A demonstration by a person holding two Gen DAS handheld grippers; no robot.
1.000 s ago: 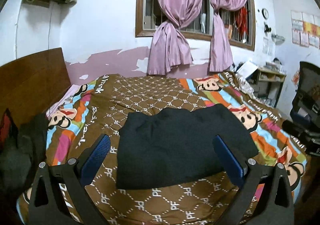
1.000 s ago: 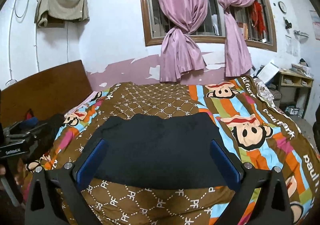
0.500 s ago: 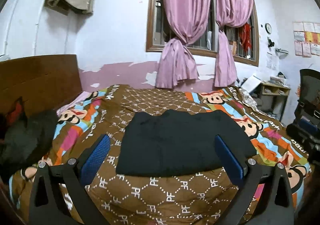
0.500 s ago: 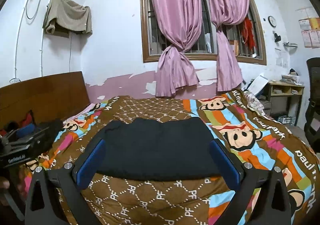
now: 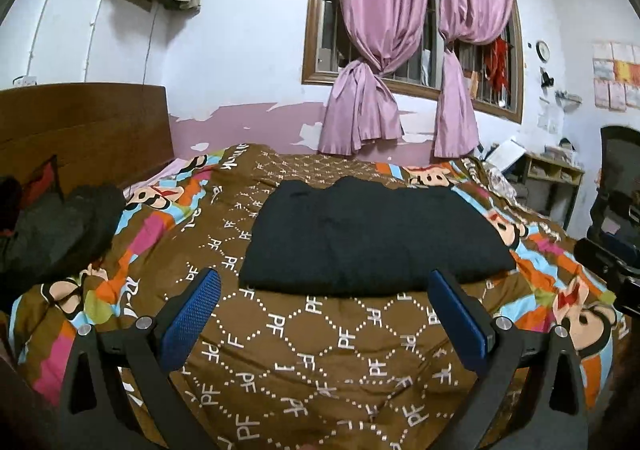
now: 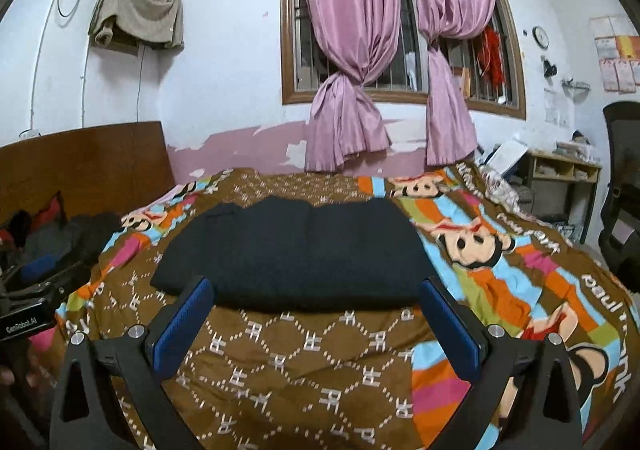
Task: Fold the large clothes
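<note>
Dark navy folded garment lies flat on the brown patterned cartoon-monkey bedspread, mid-bed, a neat rectangle with its near edge facing both cameras. Same garment in right view, near fold edge straight, left corner sticking out a bit lower.

Left claw hangs above the bedspread short of the garment, blue pads spread wide, nothing between them. Right claw likewise: spread wide, empty, near the garment's front edge but not touching it.

Judgement: the fold looks mostly done; the piece is already compact. Step in hand is likely either one more fold or a release-and-check. If another fold is wanted:
- bring each claw down to a near corner, one per side, and pinch all layers together, not just the top one
- lift low, carry the edge toward the far side, keep both claws level so the edge stays straight
- lay down, then let go without dragging

Risks: soft quilt underneath may bunch and get pinched with the fabric; thick stacked layers may slip out of one pad.

Dark clothes pile sits at the left by the wooden headboard, well apart. Pink tied curtains behind.
</note>
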